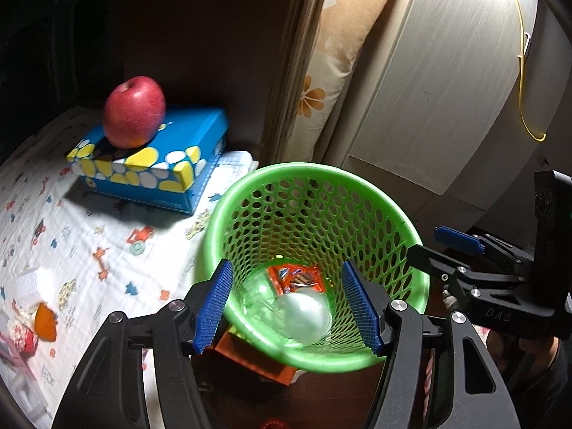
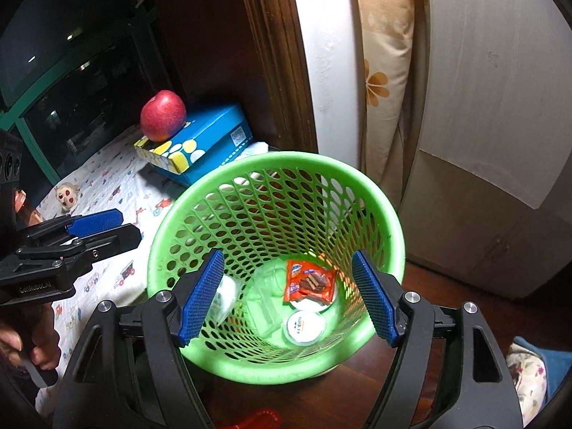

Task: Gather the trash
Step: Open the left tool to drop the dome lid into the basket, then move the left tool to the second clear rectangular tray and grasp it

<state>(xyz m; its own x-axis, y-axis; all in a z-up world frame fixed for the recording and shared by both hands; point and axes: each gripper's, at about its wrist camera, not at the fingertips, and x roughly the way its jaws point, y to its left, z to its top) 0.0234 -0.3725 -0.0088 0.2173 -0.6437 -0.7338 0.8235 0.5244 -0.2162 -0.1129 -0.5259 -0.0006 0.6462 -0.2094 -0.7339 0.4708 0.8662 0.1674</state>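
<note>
Left wrist view: an apple (image 1: pixel 134 111) is sitting on a blue box (image 1: pixel 157 164) beside the green basket (image 1: pixel 250 186); the left gripper (image 1: pixel 287 309) is hanging open and empty above an orange wrapper (image 1: pixel 298 279) inside.

Right wrist view: the right gripper (image 2: pixel 287 298) is gaping, holding nothing, over the same basket (image 2: pixel 271 164), where a round lid (image 2: pixel 304 327) is lying.

Open mouth of round green perforated plastic basket (image 2: pixel 214 361), free from above. Left of basket, blue spotted cardboard box (image 1: pixel 200 150) topped by red apple (image 1: pixel 135 111); behind basket, dark wooden post (image 2: pixel 275 71).
</note>
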